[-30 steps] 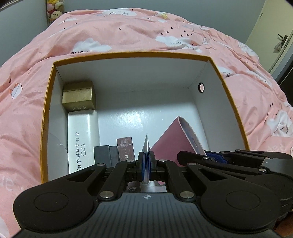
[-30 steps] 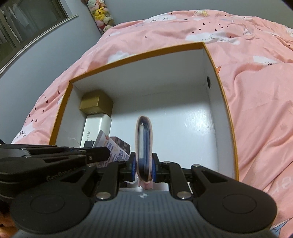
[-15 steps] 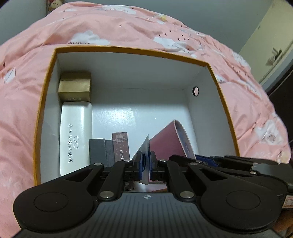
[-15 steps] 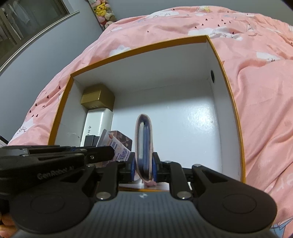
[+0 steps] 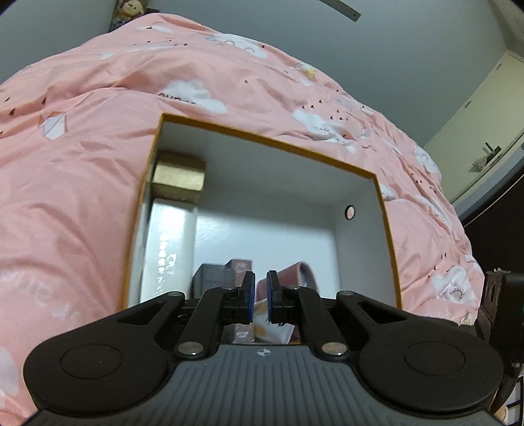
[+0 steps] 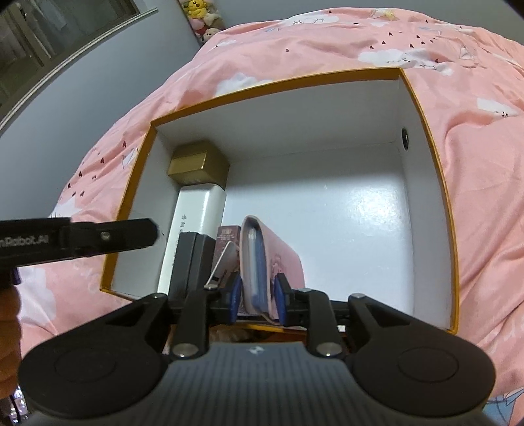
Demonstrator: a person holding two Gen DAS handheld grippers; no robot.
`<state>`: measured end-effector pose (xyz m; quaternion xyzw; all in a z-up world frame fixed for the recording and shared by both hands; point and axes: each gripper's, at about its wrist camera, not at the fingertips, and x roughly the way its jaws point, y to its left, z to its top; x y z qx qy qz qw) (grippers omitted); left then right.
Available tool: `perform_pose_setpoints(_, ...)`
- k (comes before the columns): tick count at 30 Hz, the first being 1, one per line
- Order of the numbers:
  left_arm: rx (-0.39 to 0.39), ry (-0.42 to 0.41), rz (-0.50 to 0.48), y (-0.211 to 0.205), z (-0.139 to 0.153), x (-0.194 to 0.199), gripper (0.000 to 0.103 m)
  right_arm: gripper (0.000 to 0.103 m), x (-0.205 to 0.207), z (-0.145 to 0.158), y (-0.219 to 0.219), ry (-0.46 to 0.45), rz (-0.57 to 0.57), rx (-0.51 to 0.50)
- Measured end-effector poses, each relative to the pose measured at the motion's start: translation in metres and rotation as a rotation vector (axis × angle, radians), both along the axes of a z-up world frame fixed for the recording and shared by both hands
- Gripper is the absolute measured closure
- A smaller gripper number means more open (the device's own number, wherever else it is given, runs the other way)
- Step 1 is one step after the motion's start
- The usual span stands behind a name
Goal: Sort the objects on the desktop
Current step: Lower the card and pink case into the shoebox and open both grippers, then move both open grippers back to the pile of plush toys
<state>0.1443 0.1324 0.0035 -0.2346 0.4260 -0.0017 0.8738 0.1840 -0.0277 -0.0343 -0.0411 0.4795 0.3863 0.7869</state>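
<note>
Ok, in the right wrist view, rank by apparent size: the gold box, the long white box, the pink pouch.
1. Pink pouch, though it is nearest the camera, so unsure.
2. Long white box, partly hidden.
3. Gold box, farthest back.

bedding: pink quilt (image 5: 82, 203) with white clouds
walls: plain grey wall (image 5: 393, 49)
window: dark window (image 6: 49, 29), upper left
corner: plush toys (image 6: 203, 16)

left wrist: close, angled down | right wrist: close, steeper | shared: orange-rimmed box (image 5: 268, 141) (image 6: 271, 86)
</note>
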Motion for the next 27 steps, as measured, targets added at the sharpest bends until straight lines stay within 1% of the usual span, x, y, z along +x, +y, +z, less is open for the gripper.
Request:
perform_pose_setpoints(6, 0.024, 0.023, -0.008, -0.002, -0.008, -0.013, 0.097, 0.079, 0.000, -0.001, -0.002, 0.011, 0.000, -0.001)
perform_pose_setpoints(8, 0.039, 0.017, -0.017, -0.005, -0.007, -0.018, 0.090, 0.078, -0.001, 0.000, -0.003, 0.001, 0.000, -0.004)
perform_pose_setpoints(9, 0.051, 0.009, -0.021, -0.007, -0.006, -0.020, 0.088, 0.077, -0.002, 0.002, -0.004, -0.010, -0.001, -0.003)
perform_pose_setpoints(12, 0.075, -0.012, -0.043, -0.014, -0.003, -0.028, 0.087, 0.077, -0.007, 0.011, -0.011, -0.052, 0.003, 0.019)
perform_pose_setpoints(15, 0.092, -0.036, -0.071, -0.020, 0.000, -0.036, 0.084, 0.077, -0.014, 0.022, -0.021, -0.095, 0.008, 0.047)
perform_pose_setpoints(18, 0.117, -0.063, -0.097, -0.027, 0.003, -0.047, 0.082, 0.069, -0.022, 0.033, -0.037, -0.141, 0.010, 0.078)
perform_pose_setpoints(23, 0.160, -0.085, -0.153, -0.040, 0.003, -0.065, 0.076, 0.064, -0.033, 0.042, -0.066, -0.181, -0.008, 0.100)
perform_pose_setpoints(25, 0.171, -0.076, -0.176, -0.046, -0.001, -0.070, 0.073, 0.062, -0.040, 0.042, -0.075, -0.190, -0.009, 0.092)
perform_pose_setpoints(27, 0.175, -0.047, -0.197, -0.051, -0.008, -0.074, 0.072, 0.060, -0.048, 0.040, -0.083, -0.203, -0.003, 0.073)
